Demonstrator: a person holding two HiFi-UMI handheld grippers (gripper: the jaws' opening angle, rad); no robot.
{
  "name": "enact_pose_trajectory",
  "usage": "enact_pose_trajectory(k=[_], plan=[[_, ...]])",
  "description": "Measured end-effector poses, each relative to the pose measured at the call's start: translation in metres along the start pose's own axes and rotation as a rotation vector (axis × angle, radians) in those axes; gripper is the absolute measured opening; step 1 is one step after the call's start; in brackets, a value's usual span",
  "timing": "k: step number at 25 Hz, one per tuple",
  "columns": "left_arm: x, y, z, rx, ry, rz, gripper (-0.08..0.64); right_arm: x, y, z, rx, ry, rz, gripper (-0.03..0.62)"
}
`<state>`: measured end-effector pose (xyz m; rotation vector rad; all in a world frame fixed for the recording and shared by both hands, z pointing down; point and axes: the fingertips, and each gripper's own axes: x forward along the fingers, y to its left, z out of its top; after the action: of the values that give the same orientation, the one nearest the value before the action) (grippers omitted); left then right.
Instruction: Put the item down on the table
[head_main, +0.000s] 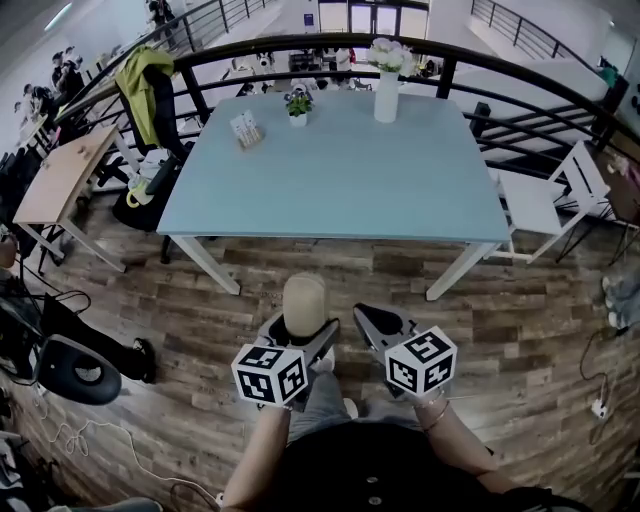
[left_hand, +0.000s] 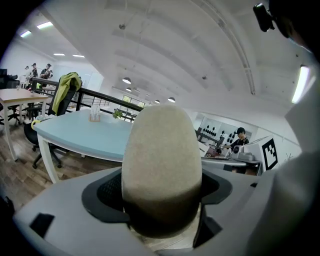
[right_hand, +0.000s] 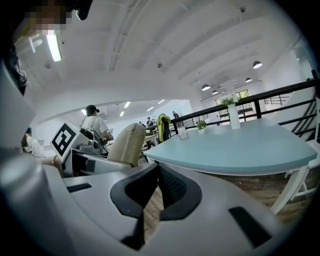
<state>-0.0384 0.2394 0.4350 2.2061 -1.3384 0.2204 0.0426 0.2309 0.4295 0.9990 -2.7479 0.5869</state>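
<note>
While the left gripper (head_main: 303, 338) clamps its jaws on the beige round-topped item (head_main: 304, 300), upright over the wood floor (head_main: 520, 300) and short of the pale blue table (head_main: 400, 190), the right gripper (head_main: 378, 322) sits beside it, jaws pressed together, empty. Card stand (head_main: 246, 129) on table: print too small to read.

table (head_main: 380, 190) near half: open | far edge: vase (head_main: 386, 97), potted plant (head_main: 298, 105), card stand (head_main: 246, 130)
</note>
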Motion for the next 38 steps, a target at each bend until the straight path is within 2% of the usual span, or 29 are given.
enact_pose_trajectory(k=[7,13,23,29,38], plan=[[0.042,0.024,0.035,0.018,0.002,-0.053,0.404,0.042,-0.029,0.017,-0.004,0.011,-0.027,0.006],[0.075,0.061,0.082,0.038,-0.024,-0.084,0.404,0.091,-0.054,0.047,-0.025,0.000,-0.060,0.006],[0.131,0.130,0.139,0.070,0.011,-0.132,0.404,0.179,-0.100,0.088,0.006,-0.032,-0.120,0.006],[0.155,0.155,0.153,0.062,0.025,-0.174,0.403,0.211,-0.118,0.096,0.006,-0.018,-0.168,0.006],[0.173,0.171,0.154,0.045,0.057,-0.206,0.403,0.224,-0.130,0.096,0.023,-0.006,-0.210,0.006]])
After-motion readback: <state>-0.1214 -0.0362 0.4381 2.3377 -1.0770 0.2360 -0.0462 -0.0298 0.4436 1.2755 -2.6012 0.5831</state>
